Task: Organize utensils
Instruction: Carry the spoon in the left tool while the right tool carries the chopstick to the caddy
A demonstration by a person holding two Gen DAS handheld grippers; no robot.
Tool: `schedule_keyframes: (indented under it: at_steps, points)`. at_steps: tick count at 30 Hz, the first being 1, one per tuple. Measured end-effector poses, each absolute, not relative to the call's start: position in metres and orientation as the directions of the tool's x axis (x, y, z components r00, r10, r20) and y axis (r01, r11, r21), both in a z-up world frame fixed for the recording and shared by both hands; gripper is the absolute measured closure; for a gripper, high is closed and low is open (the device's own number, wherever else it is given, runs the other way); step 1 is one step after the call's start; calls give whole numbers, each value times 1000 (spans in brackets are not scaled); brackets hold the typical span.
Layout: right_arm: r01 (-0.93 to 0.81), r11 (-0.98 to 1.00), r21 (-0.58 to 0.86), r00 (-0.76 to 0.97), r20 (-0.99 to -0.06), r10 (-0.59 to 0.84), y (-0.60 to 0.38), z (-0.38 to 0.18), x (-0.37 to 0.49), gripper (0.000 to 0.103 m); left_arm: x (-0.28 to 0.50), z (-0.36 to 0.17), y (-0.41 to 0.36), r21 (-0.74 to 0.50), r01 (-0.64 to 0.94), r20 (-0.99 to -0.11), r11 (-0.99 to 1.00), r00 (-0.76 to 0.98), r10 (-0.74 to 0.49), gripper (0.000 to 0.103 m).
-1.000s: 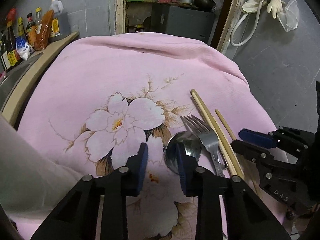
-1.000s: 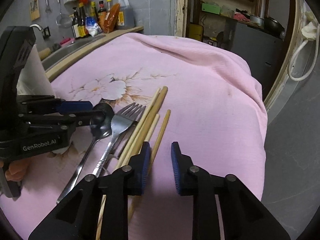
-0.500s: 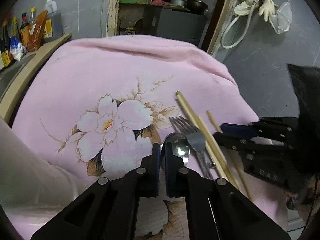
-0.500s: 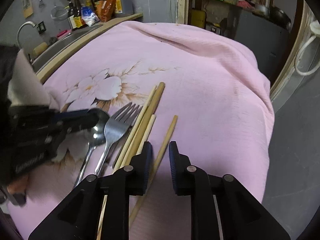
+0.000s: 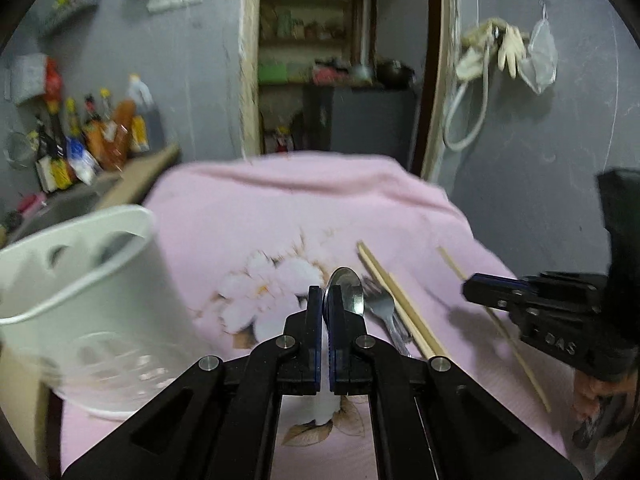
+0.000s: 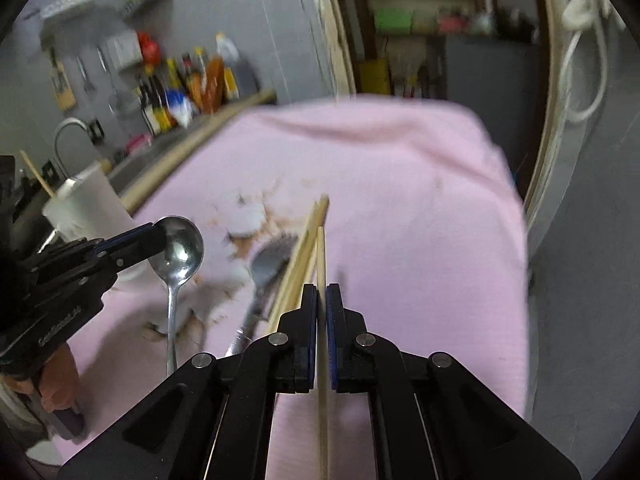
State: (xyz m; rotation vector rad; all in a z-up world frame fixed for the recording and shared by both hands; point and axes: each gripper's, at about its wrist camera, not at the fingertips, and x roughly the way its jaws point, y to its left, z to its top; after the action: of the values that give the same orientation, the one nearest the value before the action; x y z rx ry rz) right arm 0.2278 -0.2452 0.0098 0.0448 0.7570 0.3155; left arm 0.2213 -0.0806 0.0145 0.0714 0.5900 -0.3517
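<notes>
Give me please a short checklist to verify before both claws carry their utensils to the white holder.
1. Left claw shut on the spoon: ok, pinched at the bowl.
2. Right claw shut on the single chopstick: ok.
3. Spoon lifted off the pink cloth: ok, the handle hangs free.
4. White holder upright with open top: ok, though blurred.
5. Room inside the holder: cannot tell; one stick already stands in it.
6. Fork and the chopstick pair left on the cloth: ok.
</notes>
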Motion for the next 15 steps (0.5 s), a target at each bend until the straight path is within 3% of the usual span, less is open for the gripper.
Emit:
schedule_keyframes:
  at_steps: [7,15]
  points:
    - [-243,970,-30,925,-310,222,-216,38,159,101,190,45,-66,-24,262,-382,965,889,-251,102]
    - [-222,974,-53,975,8,223,-192,64,132,101,166,83,-33,-1,138,-232,990,963,-134,102]
